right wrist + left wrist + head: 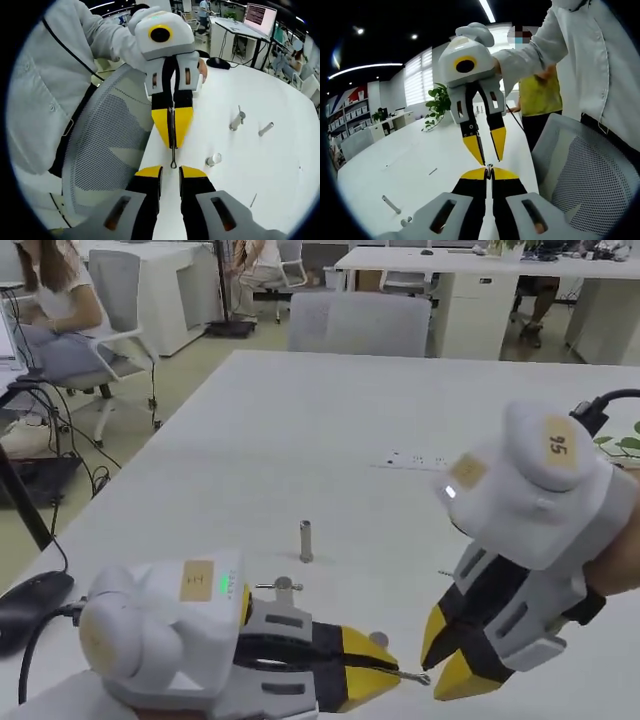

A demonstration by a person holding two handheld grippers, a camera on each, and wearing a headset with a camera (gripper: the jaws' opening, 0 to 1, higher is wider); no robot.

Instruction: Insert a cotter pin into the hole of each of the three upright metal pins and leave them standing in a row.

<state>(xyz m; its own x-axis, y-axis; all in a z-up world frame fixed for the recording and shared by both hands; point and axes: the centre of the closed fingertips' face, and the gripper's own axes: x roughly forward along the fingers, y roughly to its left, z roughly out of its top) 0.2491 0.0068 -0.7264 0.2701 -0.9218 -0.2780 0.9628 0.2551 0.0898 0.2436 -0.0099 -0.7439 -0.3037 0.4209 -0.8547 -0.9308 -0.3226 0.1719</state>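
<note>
Head view: my left gripper sits low, jaws shut tight on a cotter pin that pokes out sideways. The right gripper comes in from the right of that cotter pin, jaws apart, one tip on either side of its free end; can't tell if they touch it. Just behind the cotter pin is a third pin, half hidden by the left jaws. Farther back-left stands a pin w/ cotter, and beyond it a bare upright pin. There's plenty of open white table past those. A loose cotter pin and a power strip lie farther out, and a grey chair stands past the far edge. The table's left edge runs diagonally, well left of the cotter pin, w/ a dark mouse by it.

Left gripper view: own jaws are together on the cotter pin. The right gripper is dead ahead, jaws spread, tips just above it. The table edge runs just right of the cotter pin, w/ a mesh chair past it. Open tabletop lies to the left, and a plant at the far end.

Right gripper view: own jaws are apart, just under the cotter pin's loop. The table edge is close on its left, w/ the mesh chair hard against it. The three pins stand to the right, well apart from it.
</note>
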